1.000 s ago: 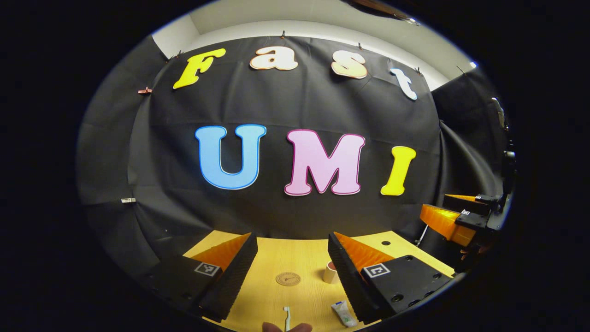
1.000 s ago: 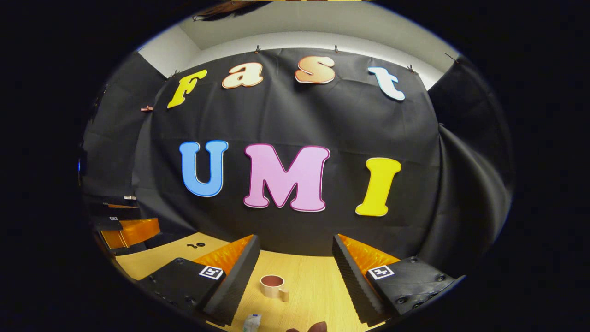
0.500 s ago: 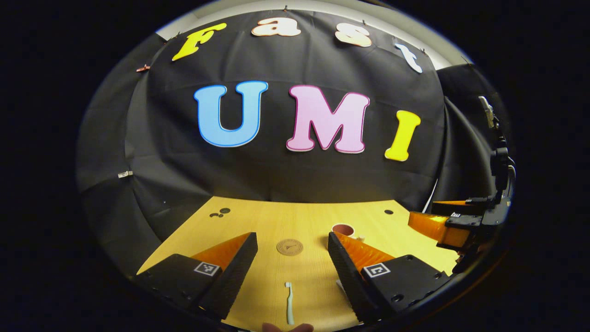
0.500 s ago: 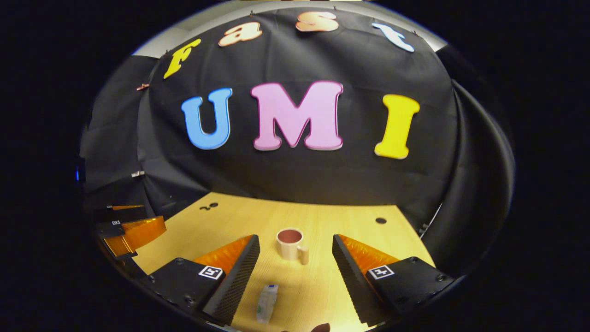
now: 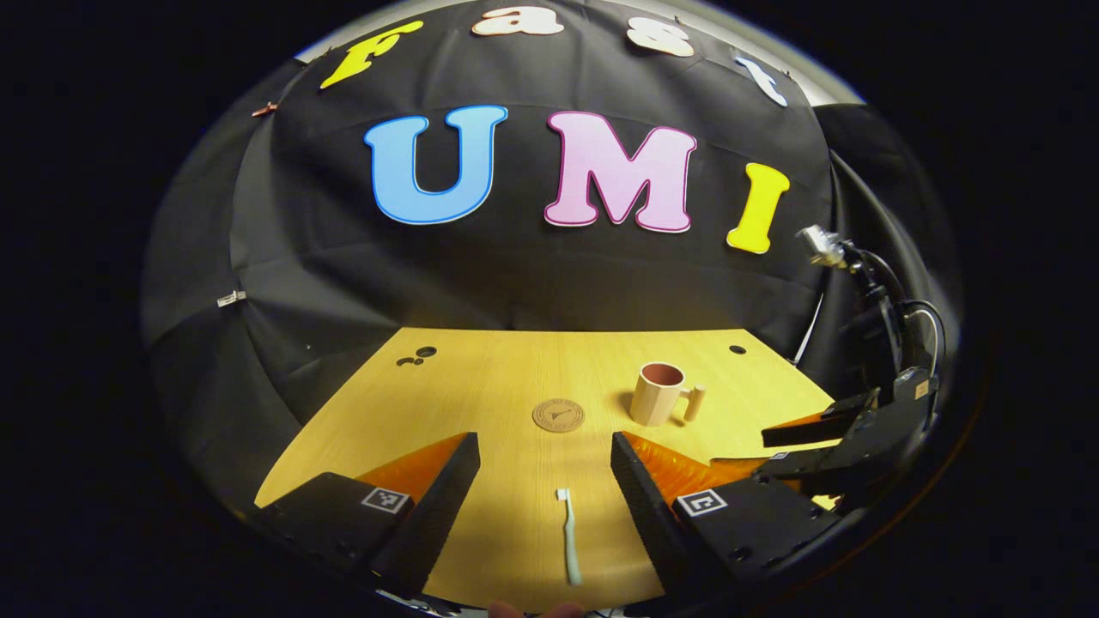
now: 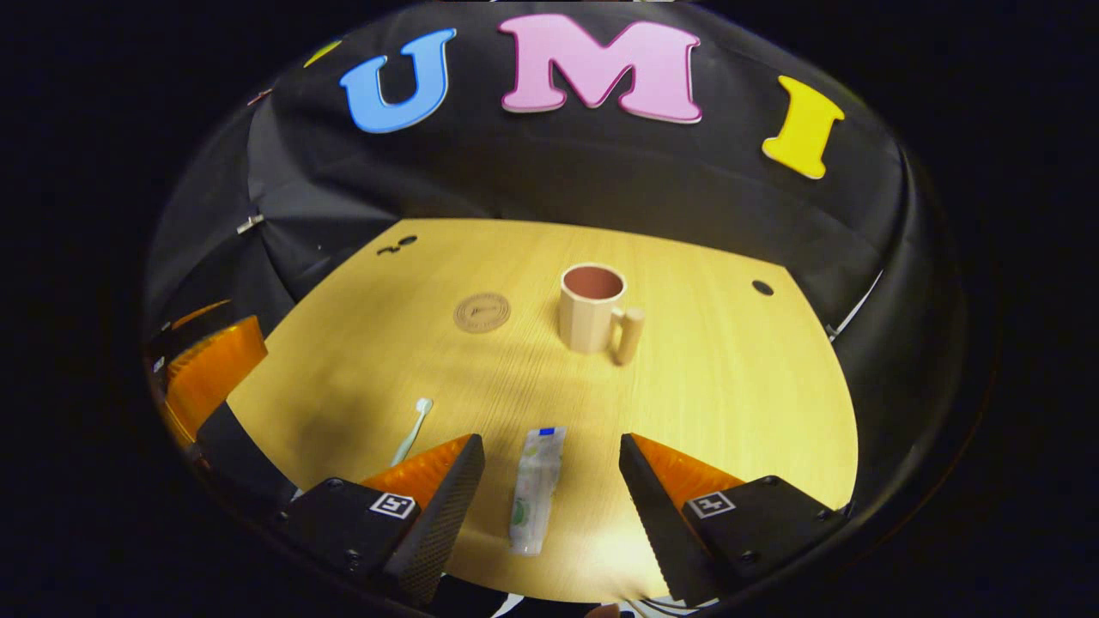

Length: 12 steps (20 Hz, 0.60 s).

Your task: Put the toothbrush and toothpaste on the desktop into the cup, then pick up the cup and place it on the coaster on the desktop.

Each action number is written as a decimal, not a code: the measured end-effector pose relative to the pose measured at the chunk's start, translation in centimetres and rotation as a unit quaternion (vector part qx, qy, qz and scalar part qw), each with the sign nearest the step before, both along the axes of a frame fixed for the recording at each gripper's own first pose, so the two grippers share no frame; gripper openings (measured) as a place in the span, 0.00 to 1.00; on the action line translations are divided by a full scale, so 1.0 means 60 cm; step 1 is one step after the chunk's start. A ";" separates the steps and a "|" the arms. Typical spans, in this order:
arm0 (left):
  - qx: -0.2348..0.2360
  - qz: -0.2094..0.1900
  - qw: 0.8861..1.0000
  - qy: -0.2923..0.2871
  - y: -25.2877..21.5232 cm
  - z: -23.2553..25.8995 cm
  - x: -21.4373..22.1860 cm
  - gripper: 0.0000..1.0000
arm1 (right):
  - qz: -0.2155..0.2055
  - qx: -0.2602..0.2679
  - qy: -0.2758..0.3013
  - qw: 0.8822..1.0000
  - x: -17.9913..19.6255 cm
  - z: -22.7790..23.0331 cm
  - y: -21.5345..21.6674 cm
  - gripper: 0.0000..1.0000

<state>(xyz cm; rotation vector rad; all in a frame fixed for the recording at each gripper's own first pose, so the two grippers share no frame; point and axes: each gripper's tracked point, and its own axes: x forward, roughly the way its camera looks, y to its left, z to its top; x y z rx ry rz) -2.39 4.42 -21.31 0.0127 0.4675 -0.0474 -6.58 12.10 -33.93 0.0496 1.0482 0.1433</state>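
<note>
Left gripper (image 5: 541,476) hangs above the near edge of the wooden desktop (image 5: 481,378), jaws wide apart, holding nothing, touching nothing. White toothbrush (image 5: 567,536) lies flat on the desktop in the gap between its two fingers, head end pointing away toward the coaster (image 5: 558,415). Coaster is farther out, roughly ahead of the gap. Beige cup (image 5: 658,394) stands upright just right of the coaster, handle to the right, apart from it. Right gripper (image 5: 837,442) shows at the right edge of the left gripper view, low over the desktop.

Right gripper (image 6: 551,481) also spread wide, empty, no contact. Toothpaste tube (image 6: 535,489) lies flat between its fingers, lengthwise, blue cap end away from the camera. Toothbrush (image 6: 412,429) sits just left of the right gripper's left finger, slightly angled. Cup (image 6: 592,306) is well ahead, upright, empty, handle facing near-right; coaster (image 6: 482,312) to its left, nothing on it. Left gripper's orange finger (image 6: 210,369) shows at the left edge of the right gripper view.
</note>
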 end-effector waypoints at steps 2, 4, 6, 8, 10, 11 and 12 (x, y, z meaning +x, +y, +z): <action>0.001 -0.001 1.000 0.007 0.012 -0.016 -0.004 0.98 | 0.019 -0.032 0.038 0.999 -0.014 -0.040 0.006 0.96; 0.001 -0.001 1.000 0.011 0.023 -0.028 -0.007 0.98 | 0.025 -0.041 0.062 0.997 -0.020 -0.067 0.020 0.96; 0.001 -0.002 1.000 0.017 0.033 -0.044 -0.012 0.97 | 0.033 -0.053 0.081 0.995 -0.027 -0.094 0.027 0.95; 0.004 0.001 1.000 0.026 0.044 -0.061 -0.016 0.97 | 0.040 -0.065 0.098 0.992 -0.029 -0.115 0.034 0.96; 0.001 0.007 0.999 0.033 0.054 -0.074 -0.023 0.97 | 0.041 -0.083 0.108 0.990 -0.029 -0.130 0.032 0.95; -0.002 0.010 0.999 0.037 0.058 -0.081 -0.025 0.98 | 0.044 -0.091 0.117 0.988 -0.031 -0.140 0.031 0.94; -0.003 0.014 0.999 0.041 0.062 -0.087 -0.027 0.98 | 0.045 -0.096 0.127 0.986 -0.033 -0.147 0.030 0.93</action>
